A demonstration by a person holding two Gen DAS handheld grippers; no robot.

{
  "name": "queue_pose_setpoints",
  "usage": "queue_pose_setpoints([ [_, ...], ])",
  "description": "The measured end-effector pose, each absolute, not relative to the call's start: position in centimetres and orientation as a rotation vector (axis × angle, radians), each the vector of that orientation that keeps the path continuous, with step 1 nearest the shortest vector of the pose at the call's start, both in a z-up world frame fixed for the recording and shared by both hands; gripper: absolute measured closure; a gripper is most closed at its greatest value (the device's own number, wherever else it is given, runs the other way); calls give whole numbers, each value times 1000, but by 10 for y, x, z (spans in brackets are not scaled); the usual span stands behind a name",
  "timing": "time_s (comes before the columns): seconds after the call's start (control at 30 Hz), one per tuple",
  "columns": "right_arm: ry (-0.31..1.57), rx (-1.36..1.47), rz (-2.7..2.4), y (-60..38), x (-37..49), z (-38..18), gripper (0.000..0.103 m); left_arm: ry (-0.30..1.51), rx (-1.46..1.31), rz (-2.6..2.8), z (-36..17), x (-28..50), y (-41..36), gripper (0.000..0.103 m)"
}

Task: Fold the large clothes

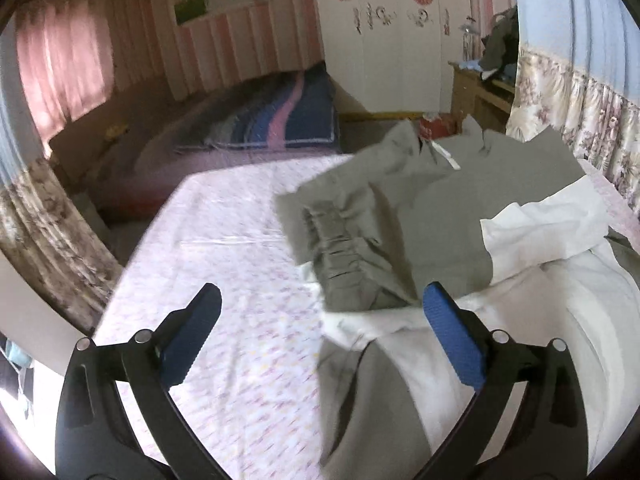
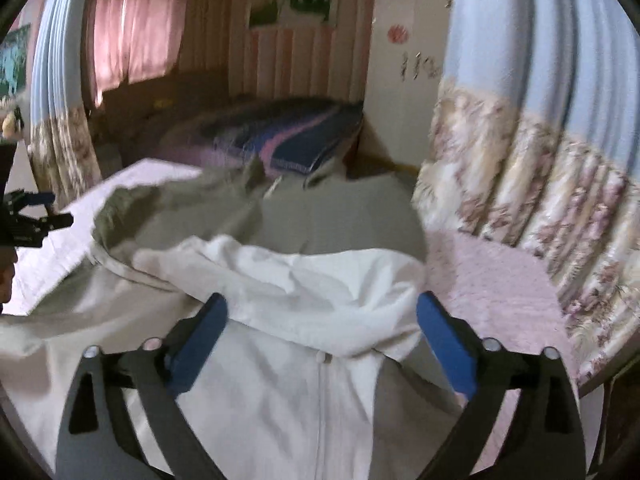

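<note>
A large grey-and-white jacket (image 1: 400,216) lies spread on a table covered with a pink patterned cloth (image 1: 224,240). Its grey sleeve with a ribbed cuff (image 1: 340,256) is folded across the body. My left gripper (image 1: 320,304) is open and empty, hovering above the jacket's near left edge. In the right wrist view the jacket's white hood (image 2: 304,280) lies bunched over the white front with its zipper line (image 2: 322,400). My right gripper (image 2: 322,312) is open and empty, straddling the hood from above. The left gripper shows at the far left (image 2: 36,216).
A floral and blue curtain (image 2: 540,152) hangs close on the right of the table (image 2: 492,280). A bed with a striped blue and pink blanket (image 1: 276,120) stands behind. A white wardrobe (image 1: 384,32) and a wooden desk (image 1: 480,96) stand at the back right.
</note>
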State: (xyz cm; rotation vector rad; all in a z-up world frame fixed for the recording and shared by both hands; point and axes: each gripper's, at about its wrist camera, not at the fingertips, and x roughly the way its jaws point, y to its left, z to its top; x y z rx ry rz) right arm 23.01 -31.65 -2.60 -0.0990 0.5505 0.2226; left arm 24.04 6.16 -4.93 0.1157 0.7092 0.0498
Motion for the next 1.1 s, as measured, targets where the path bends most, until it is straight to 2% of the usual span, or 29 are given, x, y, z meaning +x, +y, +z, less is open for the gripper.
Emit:
queue_pose_setpoints([
  [0.13, 471, -57, 193, -333, 191, -7, 2, 688, 77, 47, -36, 205, 75, 3],
  [0.4, 437, -66, 37, -348, 130, -10, 2, 709, 65, 45, -43, 153, 78, 3],
  [0.8, 563, 101, 36, -360, 89, -62, 2, 716, 62, -16, -50, 87, 70, 3],
  [1.1, 660, 40, -85, -361, 58, -101, 2, 761, 7, -94, -83, 53, 59, 4],
])
